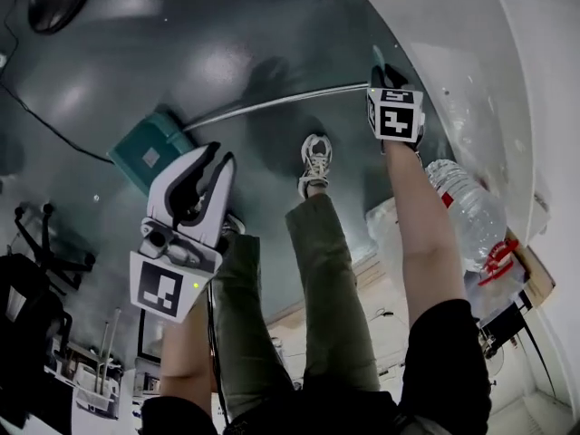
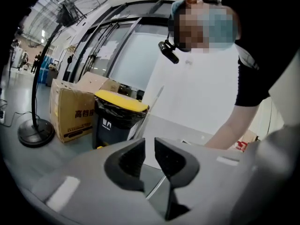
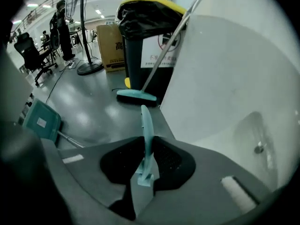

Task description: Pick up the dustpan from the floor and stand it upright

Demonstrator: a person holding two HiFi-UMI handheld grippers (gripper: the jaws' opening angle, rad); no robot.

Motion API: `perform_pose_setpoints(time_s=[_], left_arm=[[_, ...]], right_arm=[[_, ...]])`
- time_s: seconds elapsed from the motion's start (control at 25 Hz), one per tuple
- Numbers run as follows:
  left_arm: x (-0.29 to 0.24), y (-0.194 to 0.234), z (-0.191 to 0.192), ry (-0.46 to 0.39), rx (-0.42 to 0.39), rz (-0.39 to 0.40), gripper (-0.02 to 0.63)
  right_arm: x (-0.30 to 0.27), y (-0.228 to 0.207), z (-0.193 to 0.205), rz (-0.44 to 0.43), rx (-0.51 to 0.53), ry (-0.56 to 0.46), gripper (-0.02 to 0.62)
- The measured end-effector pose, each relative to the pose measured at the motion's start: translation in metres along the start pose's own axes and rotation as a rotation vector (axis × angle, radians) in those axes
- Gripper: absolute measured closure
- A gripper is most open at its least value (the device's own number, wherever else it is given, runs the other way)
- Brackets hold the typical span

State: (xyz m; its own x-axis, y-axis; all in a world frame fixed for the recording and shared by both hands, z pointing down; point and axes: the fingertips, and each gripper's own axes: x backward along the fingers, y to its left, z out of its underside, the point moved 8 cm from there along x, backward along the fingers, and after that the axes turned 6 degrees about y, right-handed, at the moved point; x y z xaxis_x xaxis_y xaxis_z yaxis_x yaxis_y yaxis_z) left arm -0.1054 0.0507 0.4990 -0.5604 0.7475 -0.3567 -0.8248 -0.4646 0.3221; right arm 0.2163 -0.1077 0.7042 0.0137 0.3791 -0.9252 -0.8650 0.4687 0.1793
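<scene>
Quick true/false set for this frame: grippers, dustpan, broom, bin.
1. The right gripper is clamped on the dustpan handle. True.
2. The left gripper holds the broom. False: the left gripper is empty, its jaws slightly apart.
3. The bin has a yellow lid. True.
4. The broom lies flat on the floor. False: the broom stands leaning beside the bin.

Teal against a dark grey, glossy floor (image 1: 227, 62).
The dustpan (image 1: 149, 155) and its handle grip (image 3: 146, 144) are teal, as is the broom head (image 3: 136, 96); the bin (image 3: 136, 50) is black with a yellow lid (image 3: 145, 3); the carton (image 2: 70, 111) brown; the wall (image 3: 220, 55) white; the trousers (image 1: 326, 288) olive; the shoe (image 1: 315, 163) seemingly white and grey; the marker cubes (image 1: 396, 114) carry black-and-white squares.
</scene>
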Motion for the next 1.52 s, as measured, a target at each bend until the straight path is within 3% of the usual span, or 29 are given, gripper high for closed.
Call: perform_pose_setpoints(time_s=[0.28, 0.64, 1.08, 1.52], left_arm=[[0.073, 0.0, -0.03, -0.059, 0.015, -0.085, 0.543], [0.128, -0.002, -0.059, -0.094, 0.037, -0.157, 0.543], [0.138, -0.018, -0.093, -0.147, 0.042, -0.194, 0.543], [0.132, -0.037, -0.094, -0.166, 0.082, -0.228, 0.543]], right_arm=[[0.083, -0.011, -0.065, 0.114, 0.107, -0.034, 0.531], [0.155, -0.036, -0.125, 0.214, 0.185, -0.078, 0.531], [0.228, -0.087, -0.196, 0.346, 0.308, -0.134, 0.528], [0.265, -0.133, -0.235, 0.435, 0.383, -0.161, 0.523]])
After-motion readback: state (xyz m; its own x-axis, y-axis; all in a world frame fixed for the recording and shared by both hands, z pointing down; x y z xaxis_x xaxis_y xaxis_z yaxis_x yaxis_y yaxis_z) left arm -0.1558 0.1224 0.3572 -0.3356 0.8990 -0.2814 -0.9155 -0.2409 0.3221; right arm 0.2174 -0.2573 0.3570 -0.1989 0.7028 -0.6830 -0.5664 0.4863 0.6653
